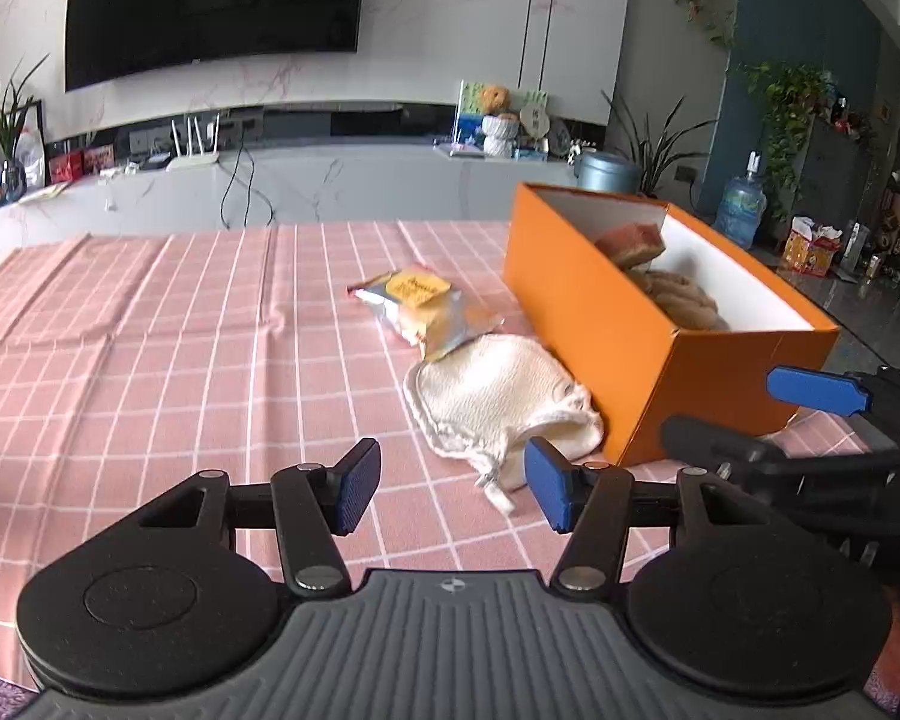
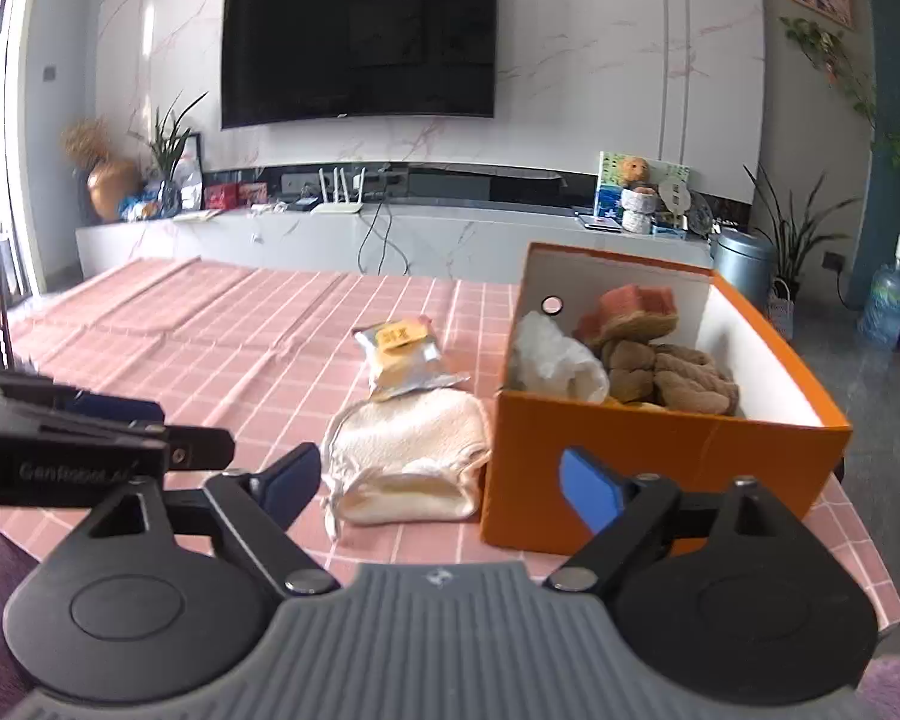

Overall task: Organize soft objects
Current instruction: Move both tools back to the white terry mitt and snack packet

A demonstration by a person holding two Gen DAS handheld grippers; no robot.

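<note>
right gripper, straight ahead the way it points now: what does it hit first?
Most likely the cream cloth lying on the table beside the orange box. The right gripper has open, empty jaws aimed at it. Depth is unclear; its right finger may clip the box.

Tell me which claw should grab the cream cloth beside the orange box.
Probably the right claw: open, empty, with the cream cloth centred ahead. The left claw, also open, sees it off to its right.
</note>
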